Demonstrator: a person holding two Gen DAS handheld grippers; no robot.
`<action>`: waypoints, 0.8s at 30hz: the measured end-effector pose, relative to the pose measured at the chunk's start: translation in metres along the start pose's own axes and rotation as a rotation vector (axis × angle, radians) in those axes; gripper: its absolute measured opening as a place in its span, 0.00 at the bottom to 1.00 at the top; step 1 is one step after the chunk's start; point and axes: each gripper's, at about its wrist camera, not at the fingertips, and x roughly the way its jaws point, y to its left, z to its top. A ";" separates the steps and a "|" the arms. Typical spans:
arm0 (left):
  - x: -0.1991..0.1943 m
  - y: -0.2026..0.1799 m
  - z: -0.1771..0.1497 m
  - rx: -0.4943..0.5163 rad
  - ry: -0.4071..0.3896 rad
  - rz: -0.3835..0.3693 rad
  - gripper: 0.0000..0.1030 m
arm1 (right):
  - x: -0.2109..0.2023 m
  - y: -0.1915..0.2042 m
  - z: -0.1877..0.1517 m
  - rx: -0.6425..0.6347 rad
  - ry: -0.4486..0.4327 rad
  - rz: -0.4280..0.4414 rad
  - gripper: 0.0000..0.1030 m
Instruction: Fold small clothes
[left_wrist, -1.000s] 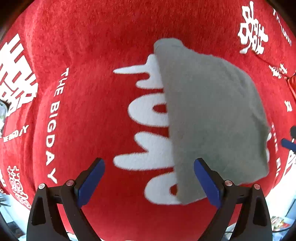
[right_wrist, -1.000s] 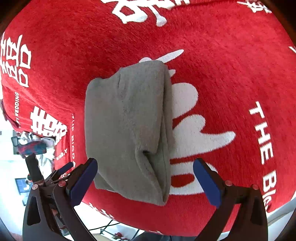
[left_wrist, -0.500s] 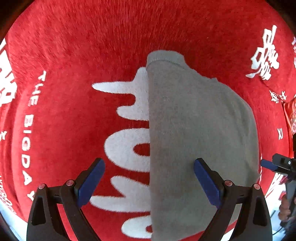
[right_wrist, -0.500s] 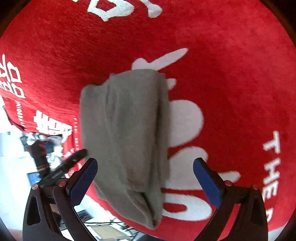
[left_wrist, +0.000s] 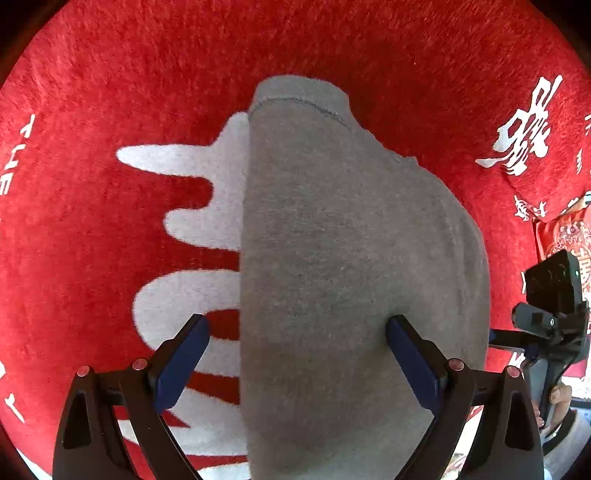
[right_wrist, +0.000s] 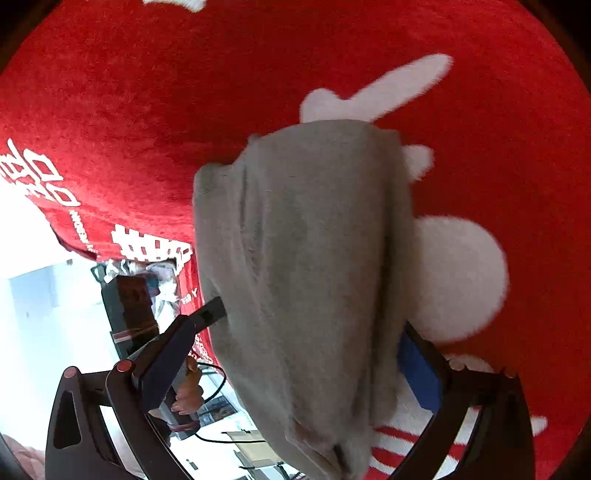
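My left claw (left_wrist: 295, 354) stands wide open and holds nothing. Its two blue pads sit low in the left wrist frame; the left one is over the red cloth (left_wrist: 110, 92), the right one over the grey garment (left_wrist: 340, 266). The garment lies folded on the cloth, running from the upper middle of that frame down to the bottom edge, with a stitched hem at its top end and a straight left edge across the big white lettering (left_wrist: 192, 221).

At the right edge of that frame I see my right claw's body and part of the hand (left_wrist: 554, 402) gripping its handle.

In the right wrist frame the grey garment (right_wrist: 314, 277) fills the middle, bunched into soft lengthwise folds, its lower end reaching between my right claw's (right_wrist: 314, 354) pads. That claw is spread wide too, gripping nothing; the garment hides part of its right pad. Lower left of this frame, beyond the cloth's edge, my left claw shows with fingers (right_wrist: 188, 395) around its handle.
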 end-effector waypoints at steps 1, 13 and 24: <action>0.002 -0.002 0.001 0.000 0.002 -0.004 0.94 | 0.003 0.004 0.001 -0.016 0.010 0.004 1.00; 0.024 -0.032 0.006 0.029 -0.007 0.010 0.99 | 0.010 0.003 0.003 -0.061 0.052 0.071 1.00; 0.037 -0.057 0.008 0.035 -0.016 0.030 0.99 | 0.016 0.007 0.004 -0.040 0.057 0.058 1.00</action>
